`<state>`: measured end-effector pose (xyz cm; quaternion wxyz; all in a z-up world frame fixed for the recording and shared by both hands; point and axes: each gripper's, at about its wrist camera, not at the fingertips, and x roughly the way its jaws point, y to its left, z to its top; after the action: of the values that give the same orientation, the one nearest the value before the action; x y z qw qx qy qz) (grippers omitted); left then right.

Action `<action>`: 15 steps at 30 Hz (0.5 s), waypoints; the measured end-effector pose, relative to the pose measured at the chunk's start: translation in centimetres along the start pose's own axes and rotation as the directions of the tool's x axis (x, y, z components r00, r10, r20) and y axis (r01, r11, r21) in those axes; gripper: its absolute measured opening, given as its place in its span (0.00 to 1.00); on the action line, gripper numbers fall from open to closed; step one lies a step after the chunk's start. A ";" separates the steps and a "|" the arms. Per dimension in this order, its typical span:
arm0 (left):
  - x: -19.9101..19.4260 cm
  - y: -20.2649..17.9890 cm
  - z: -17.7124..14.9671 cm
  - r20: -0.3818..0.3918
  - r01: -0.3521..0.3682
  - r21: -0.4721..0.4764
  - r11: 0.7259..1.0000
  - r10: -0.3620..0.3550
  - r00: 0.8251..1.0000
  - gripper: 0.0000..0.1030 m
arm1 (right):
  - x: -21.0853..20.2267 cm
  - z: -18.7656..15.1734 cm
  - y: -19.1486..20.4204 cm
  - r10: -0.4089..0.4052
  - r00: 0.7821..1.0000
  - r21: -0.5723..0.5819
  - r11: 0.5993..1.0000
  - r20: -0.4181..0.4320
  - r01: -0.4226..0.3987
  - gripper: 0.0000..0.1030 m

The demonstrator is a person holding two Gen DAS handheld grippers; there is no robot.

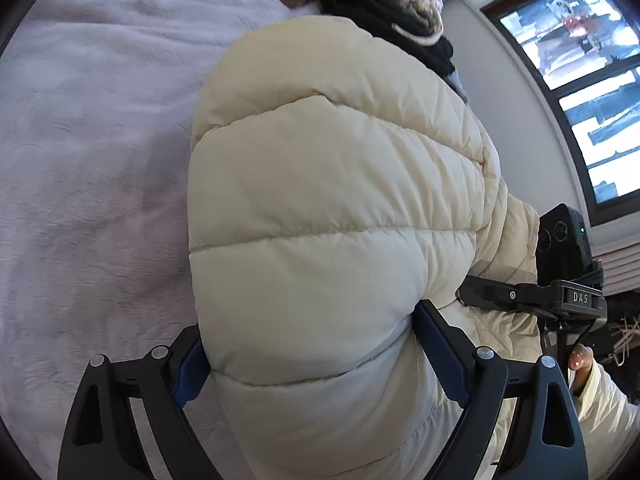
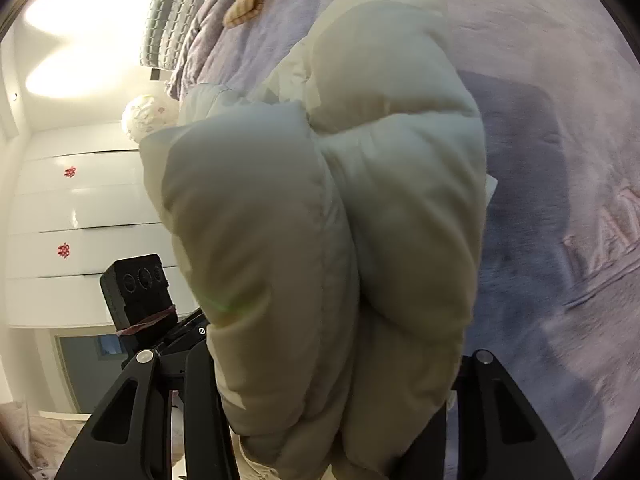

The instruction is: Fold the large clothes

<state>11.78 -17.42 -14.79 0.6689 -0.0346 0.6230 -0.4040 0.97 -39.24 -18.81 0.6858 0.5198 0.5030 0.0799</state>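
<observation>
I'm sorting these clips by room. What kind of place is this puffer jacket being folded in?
Most likely a bedroom. The cream puffer jacket lies over a wide bed with a lilac plush cover, white wardrobe doors line one wall, and a window is at the other side.

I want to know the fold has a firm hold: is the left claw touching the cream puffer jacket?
Touching. The left wrist view shows the left claw with both blue pads pressed into the cream puffer jacket, denting its quilted bulk.
</observation>
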 end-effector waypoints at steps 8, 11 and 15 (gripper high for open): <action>-6.6 5.8 1.7 0.095 -0.067 -0.064 0.996 0.073 0.993 0.89 | 6.0 1.7 6.8 0.037 0.998 -0.067 0.997 -0.042 -0.040 0.48; -8.9 8.9 2.4 0.126 -0.089 -0.101 0.991 0.101 0.987 0.89 | 9.3 2.8 9.2 0.046 0.997 -0.100 0.994 -0.064 -0.052 0.48; -11.7 13.6 3.8 0.169 -0.121 -0.162 0.979 0.148 0.974 0.89 | 13.8 4.5 11.8 0.060 0.994 -0.135 0.988 -0.092 -0.072 0.48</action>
<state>23.00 -3.19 -12.04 0.7438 -0.0788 0.5896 -0.3048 15.97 -28.07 -17.99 0.6943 0.4837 0.5083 0.1600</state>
